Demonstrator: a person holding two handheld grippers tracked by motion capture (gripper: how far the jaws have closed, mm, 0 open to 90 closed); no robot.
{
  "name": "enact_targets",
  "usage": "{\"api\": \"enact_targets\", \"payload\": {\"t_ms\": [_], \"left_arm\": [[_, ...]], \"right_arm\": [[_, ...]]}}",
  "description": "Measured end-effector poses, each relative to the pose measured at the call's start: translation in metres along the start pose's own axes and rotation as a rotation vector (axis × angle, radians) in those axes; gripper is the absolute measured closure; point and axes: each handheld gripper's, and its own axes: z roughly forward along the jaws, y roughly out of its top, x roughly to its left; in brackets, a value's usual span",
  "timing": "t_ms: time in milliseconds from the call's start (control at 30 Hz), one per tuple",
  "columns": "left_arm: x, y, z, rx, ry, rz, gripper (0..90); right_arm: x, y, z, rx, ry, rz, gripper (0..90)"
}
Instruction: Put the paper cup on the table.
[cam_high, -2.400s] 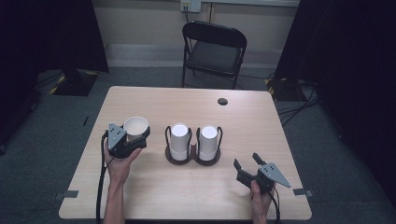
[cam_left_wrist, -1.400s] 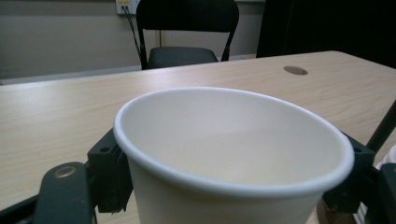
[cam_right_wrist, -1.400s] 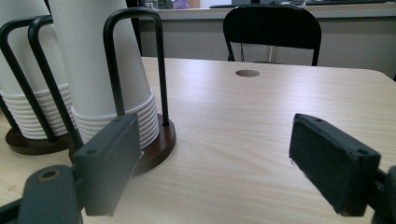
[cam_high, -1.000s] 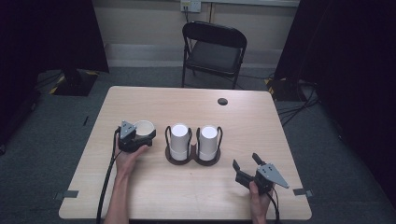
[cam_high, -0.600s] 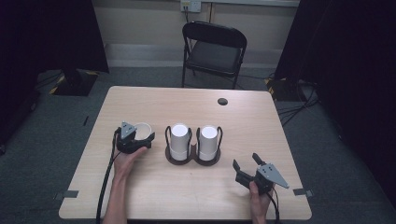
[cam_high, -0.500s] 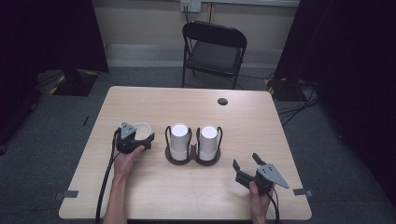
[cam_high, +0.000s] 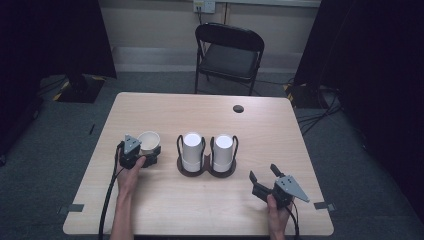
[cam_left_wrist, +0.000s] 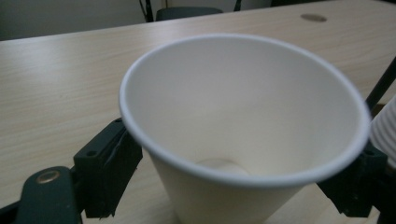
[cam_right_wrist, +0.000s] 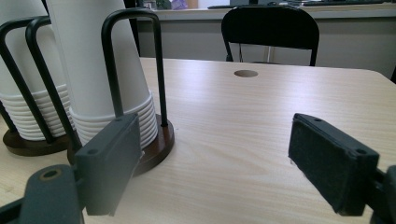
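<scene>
A white paper cup (cam_high: 148, 139) stands upright, mouth up, on the wooden table (cam_high: 165, 205), left of a dark two-post holder (cam_high: 206, 171). The holder carries two stacks of upturned white cups (cam_high: 192, 149) (cam_high: 223, 149). My left gripper (cam_high: 152, 154) sits low at the cup. In the left gripper view the cup (cam_left_wrist: 243, 121) stands between the jaws of my left gripper (cam_left_wrist: 238, 168). Those jaws have just been opening, and a gap shows at the right pad. My right gripper (cam_high: 263, 172) rests open near the front right. In the right gripper view my right gripper (cam_right_wrist: 224, 158) holds nothing, and the stacks (cam_right_wrist: 98, 70) rise at left.
A black folding chair (cam_high: 229, 52) stands behind the table's far edge. A round cable hole (cam_high: 238, 108) lies in the tabletop at the back right. Cables trail from both grippers toward the front edge. Dark curtains hang at both sides.
The cup was tilted and higher in my left gripper; now it stands on the table. The left jaws have spread from it. My right gripper has kept still.
</scene>
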Motion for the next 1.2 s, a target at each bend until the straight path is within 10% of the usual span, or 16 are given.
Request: {"api": "enact_targets", "payload": {"t_ms": [633, 1200], "left_arm": [[-0.016, -0.013, -0.038, -0.033, 0.028, -0.026, 15.4], [-0.065, -0.030, -0.074, -0.084, -0.029, -0.021, 15.8]], "right_arm": [[0.001, 0.000, -0.001, -0.002, -0.004, -0.004, 17.2], [0.002, 0.000, -0.001, -0.007, -0.015, -0.014, 17.5]]}}
